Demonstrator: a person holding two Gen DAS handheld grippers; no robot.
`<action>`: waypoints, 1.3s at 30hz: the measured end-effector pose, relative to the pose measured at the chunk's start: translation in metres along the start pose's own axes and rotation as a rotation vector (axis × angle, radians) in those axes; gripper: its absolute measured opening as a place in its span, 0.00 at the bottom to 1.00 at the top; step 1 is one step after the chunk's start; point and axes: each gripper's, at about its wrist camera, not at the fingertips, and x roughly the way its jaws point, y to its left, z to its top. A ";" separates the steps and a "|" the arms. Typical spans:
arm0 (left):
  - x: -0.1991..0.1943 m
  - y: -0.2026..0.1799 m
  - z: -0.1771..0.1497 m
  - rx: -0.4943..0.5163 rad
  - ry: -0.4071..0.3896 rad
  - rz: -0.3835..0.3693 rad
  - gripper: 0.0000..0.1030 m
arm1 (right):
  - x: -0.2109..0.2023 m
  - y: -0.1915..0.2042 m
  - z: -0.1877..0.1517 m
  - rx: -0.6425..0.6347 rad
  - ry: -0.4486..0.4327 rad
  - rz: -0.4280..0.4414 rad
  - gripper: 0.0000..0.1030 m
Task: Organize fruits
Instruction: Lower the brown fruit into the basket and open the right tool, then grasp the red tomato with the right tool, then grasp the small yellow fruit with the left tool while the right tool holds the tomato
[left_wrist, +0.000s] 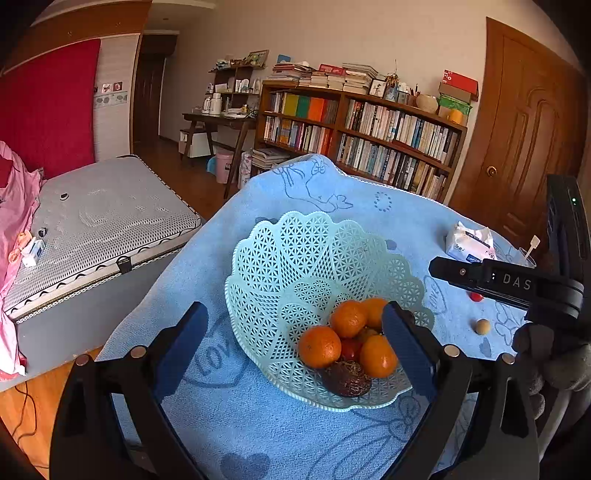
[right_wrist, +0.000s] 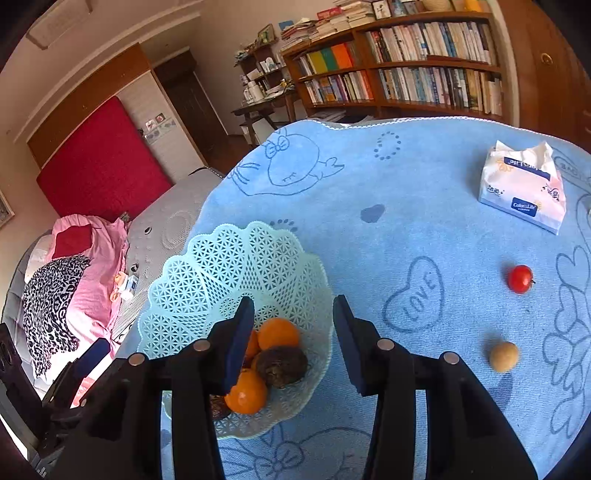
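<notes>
The pale green basket (left_wrist: 295, 266) sits on the blue towel (left_wrist: 258, 424), and it already holds most of the fruit: several oranges (left_wrist: 319, 347), something small and red tucked between them, and a dark wrinkly fruit (left_wrist: 346, 378) at the near edge. Two fruits are not in yet. A little red tomato (right_wrist: 520, 279) and a small tan round fruit (right_wrist: 504, 356) lie on the bare towel off to the right, well apart from the basket and a little apart from each other. A pack of tissues (right_wrist: 522, 186) lies farther back and is not part of the job. The left gripper (left_wrist: 295, 347) has its two blue pads spread wide with nothing between them, and it hangs over the near side of the basket. The right gripper (right_wrist: 293, 341) is also spread wide and holds nothing — it hangs above the basket's right rim, as if it has just let go of something, though that is only a guess. The step in hand looks like going for one of the two loose fruits, and the right one is closer to them. To do it well, the person should swing it right, bring it down with one pad on each side of the tan fruit, and close slowly. Both fruits are round and may roll away if bumped — and the tomato is soft, so it needs a gentle squeeze. Then lift it clear of the rim and set it low among the oranges, not drop it.
</notes>
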 end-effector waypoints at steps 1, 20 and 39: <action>0.001 -0.002 0.000 0.005 0.003 -0.005 0.93 | -0.001 -0.008 0.000 0.009 -0.005 -0.020 0.44; 0.013 -0.023 -0.004 0.035 0.026 -0.038 0.94 | -0.011 -0.167 0.004 0.233 -0.018 -0.341 0.45; 0.016 -0.028 -0.007 0.052 0.038 -0.045 0.94 | 0.034 -0.164 0.012 0.110 0.051 -0.421 0.27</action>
